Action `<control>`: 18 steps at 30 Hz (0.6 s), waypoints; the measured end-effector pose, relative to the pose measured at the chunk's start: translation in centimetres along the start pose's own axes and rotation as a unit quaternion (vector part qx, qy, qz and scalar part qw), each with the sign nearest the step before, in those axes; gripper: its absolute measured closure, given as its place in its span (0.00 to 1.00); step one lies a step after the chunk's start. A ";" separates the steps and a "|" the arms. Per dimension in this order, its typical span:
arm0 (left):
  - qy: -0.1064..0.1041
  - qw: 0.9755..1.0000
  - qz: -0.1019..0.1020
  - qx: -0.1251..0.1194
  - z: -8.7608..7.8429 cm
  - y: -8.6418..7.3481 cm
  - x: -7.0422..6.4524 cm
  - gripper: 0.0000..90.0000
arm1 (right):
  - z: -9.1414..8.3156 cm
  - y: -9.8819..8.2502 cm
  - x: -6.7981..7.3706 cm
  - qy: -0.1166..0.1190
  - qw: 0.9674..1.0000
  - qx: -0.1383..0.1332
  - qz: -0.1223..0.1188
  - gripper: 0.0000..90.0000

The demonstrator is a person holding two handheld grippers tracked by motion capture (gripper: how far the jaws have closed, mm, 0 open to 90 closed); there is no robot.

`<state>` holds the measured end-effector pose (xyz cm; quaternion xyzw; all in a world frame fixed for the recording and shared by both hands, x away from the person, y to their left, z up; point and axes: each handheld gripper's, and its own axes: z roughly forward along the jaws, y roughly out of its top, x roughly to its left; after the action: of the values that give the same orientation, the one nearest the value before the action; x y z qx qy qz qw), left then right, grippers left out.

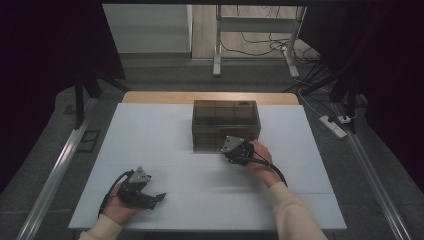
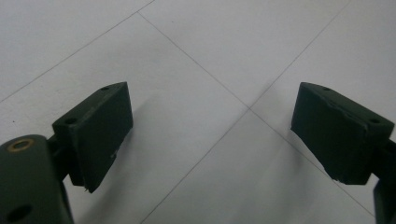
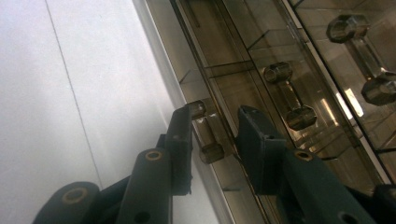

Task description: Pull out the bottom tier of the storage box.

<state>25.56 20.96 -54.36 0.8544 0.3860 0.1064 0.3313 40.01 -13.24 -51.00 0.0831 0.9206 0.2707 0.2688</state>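
Step in hand, as judged: pulling open the lowest drawer of the smoky transparent drawer box (image 1: 226, 124), which sat at the 12 o'clock side of the white table (image 1: 150, 130), right of centre.

Right gripper (image 1: 237, 150) was at the box's front face, at its lower right. In the right gripper view the jaws bracketed the lowest drawer handle (image 3: 205, 133), a clear bar on two stubby posts, one jaw at its 9 o'clock and the other at its 3 o'clock. Jaws partly closed; the left jaw looked to be touching the handle, while a gap seemed to remain on the right side. Whether the grip was firm could not be told. Two further handles (image 3: 289, 98) lay toward 2 o'clock, untouched.

To do this well: close fully on the bar's middle before pulling, draw straight out along the drawer's run, toward 6 o'clock in the high view, and keep the wrist level so the drawer does not jam. The box might slide; the free hand could steady it.

Left gripper (image 1: 148, 196) rested near the table's 7 o'clock edge, jaws wide apart, empty, bare tabletop between them.
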 end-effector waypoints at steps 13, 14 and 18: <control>-0.001 1.000 0.002 0.002 0.0 0.0 0.0 0.14 | -0.3 0.0 0.1 0.023 1.000 0.005 -0.003 0.72; -0.001 1.000 0.001 0.002 0.0 0.0 0.0 0.14 | -0.3 0.0 0.1 0.022 1.000 0.006 -0.004 0.72; -0.001 1.000 0.001 0.002 0.0 0.0 0.0 0.14 | -0.3 0.0 0.0 0.024 1.000 0.007 -0.002 0.72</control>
<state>25.56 20.93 -54.37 0.8556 0.3850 0.1054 0.3294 39.82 -13.34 -50.83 0.0764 0.9289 0.2657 0.2463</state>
